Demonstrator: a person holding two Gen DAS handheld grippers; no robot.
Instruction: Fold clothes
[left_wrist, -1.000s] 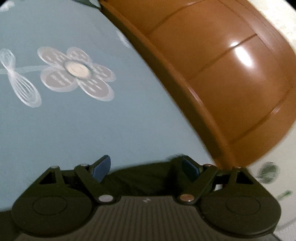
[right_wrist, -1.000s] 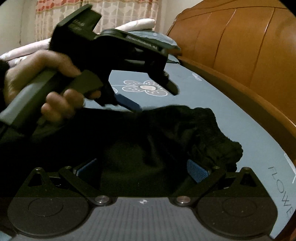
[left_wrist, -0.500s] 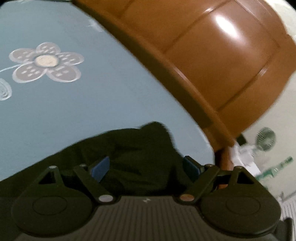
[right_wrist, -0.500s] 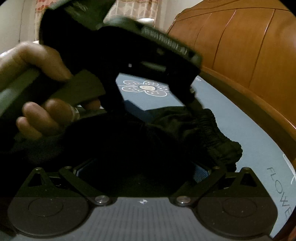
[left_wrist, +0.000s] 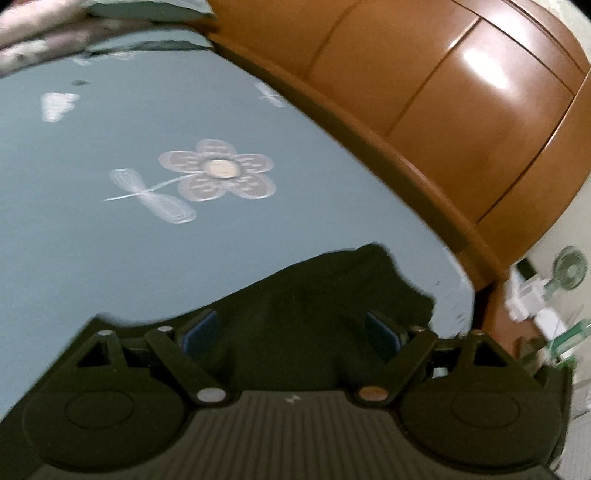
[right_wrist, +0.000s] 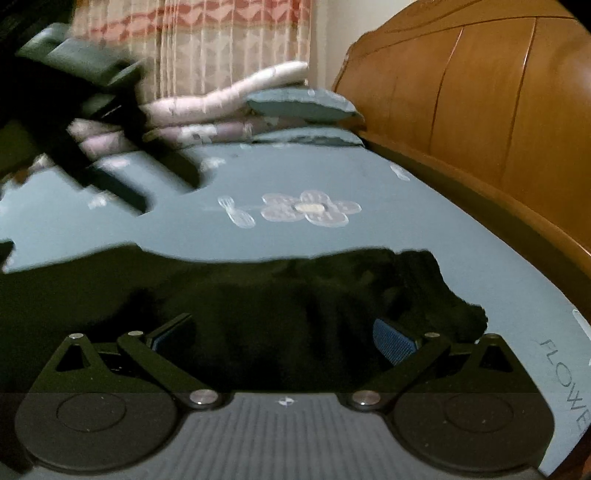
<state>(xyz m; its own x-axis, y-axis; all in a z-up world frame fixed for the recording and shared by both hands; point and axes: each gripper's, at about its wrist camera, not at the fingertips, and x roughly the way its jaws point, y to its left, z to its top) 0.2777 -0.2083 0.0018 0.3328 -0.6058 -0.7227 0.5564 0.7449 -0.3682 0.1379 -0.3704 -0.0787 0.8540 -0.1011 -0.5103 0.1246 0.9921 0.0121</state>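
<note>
Versus a second ago: left tool (left_wrist: 291, 330) is seen pulled up and back off the garment (left_wrist: 332, 295); more bed sheet (left_wrist: 92, 258) and the printed flower (left_wrist: 218, 171) are now exposed in its view. In the right wrist view the left tool (right_wrist: 110, 162) has cleared to the upper left, blurred, and the hand seen on it earlier is no longer visible

Left tool: fingers spread wide, nothing pinched, garment seen below the gap. Right tool (right_wrist: 284, 334): fingers spread, dark cloth lies between them, pads not pressed on it

Open sheet is left beyond the garment toward the flower and stacked bedding (right_wrist: 221, 110). Headboard (right_wrist: 498, 129) bounds the right side; the garment's bunched end sits near the bed's right edge

Garment: black, laid flat across the sheet in a low band, left part smooth, right end (right_wrist: 443, 295) gathered and wrinkled. Type cannot be told
</note>
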